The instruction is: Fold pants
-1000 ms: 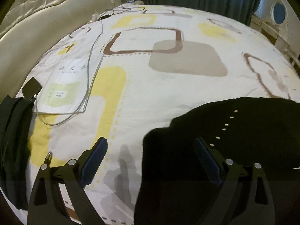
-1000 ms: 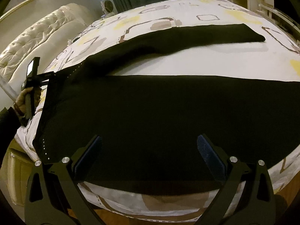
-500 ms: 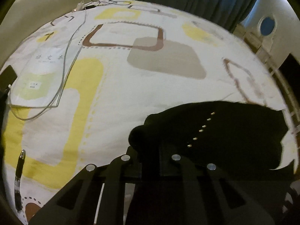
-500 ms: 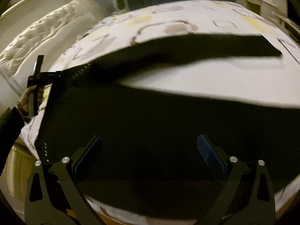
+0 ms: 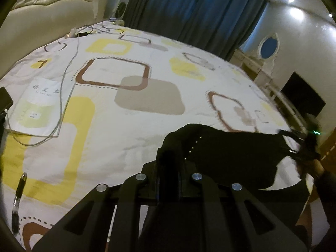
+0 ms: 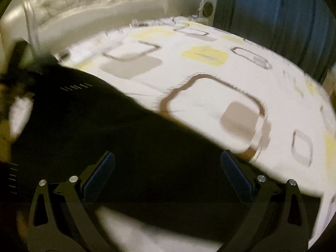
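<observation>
My left tool clamped on black pants at studded waist corner, lifted over bed. My right tool spread wide, empty, above pants leg. Keep tension even, carry corner across, lay edges matched.

Both views are dim and warm-toned, with heavy fisheye bending and black corners. In the left view 2 ceiling lights glare on the wall at upper right and the bed is fairly sharp. The right view is smeared by motion blur, worst at its left edge, where the pants lose all detail.
</observation>
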`<state>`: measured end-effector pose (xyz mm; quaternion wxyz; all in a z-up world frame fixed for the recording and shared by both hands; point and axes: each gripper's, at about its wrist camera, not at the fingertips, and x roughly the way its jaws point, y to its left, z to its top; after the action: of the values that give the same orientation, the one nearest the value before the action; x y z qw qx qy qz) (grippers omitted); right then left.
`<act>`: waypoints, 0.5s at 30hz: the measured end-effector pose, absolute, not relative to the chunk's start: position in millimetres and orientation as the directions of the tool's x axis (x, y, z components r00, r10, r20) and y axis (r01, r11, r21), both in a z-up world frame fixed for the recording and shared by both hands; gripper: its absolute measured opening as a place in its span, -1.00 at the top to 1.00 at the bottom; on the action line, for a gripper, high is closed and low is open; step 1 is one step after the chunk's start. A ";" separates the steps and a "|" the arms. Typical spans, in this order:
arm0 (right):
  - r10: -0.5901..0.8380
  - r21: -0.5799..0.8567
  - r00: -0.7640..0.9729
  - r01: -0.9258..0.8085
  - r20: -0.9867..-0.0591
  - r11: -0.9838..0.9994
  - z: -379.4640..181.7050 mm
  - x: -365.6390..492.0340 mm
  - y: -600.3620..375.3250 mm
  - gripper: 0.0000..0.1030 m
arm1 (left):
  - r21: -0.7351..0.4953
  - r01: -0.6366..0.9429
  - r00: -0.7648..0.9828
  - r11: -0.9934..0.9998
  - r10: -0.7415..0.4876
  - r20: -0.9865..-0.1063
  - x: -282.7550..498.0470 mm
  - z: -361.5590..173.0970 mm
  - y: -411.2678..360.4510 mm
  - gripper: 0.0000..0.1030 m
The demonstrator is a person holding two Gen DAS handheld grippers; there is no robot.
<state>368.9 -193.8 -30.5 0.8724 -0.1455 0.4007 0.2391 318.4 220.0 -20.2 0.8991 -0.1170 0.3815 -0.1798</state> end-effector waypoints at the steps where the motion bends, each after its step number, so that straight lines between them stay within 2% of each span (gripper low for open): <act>1: 0.285 -0.083 0.544 -0.554 -0.789 0.828 -38.6 387.0 -190.2 -0.96 | -0.350 0.235 0.645 0.907 -0.415 -0.642 318.1 -20.0 221.1 0.79; 6: 0.306 -0.009 0.423 -0.598 -0.853 0.802 -68.4 442.0 -190.6 -0.94 | -0.320 0.234 0.632 0.918 -0.394 -0.668 323.0 -28.2 219.5 0.79; 12: 0.337 0.087 0.283 -0.637 -0.898 0.766 -91.2 472.8 -195.7 -0.77 | -0.320 0.212 0.616 0.923 -0.380 -0.690 336.2 -40.6 222.0 0.79; 13: 0.340 0.111 0.238 -0.649 -0.910 0.752 -97.1 475.4 -196.2 -0.65 | -0.320 0.215 0.614 0.923 -0.382 -0.690 336.3 -41.7 221.9 0.79; 15: 0.322 0.127 0.175 -0.669 -0.931 0.732 -107.3 477.6 -195.1 -0.63 | -0.299 0.220 0.611 0.929 -0.370 -0.700 337.1 -44.1 219.8 0.79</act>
<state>477.6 -195.1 -107.3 0.7502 -0.1580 0.5507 0.3303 337.1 219.8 -44.1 0.8927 -0.0916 0.4091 -0.1653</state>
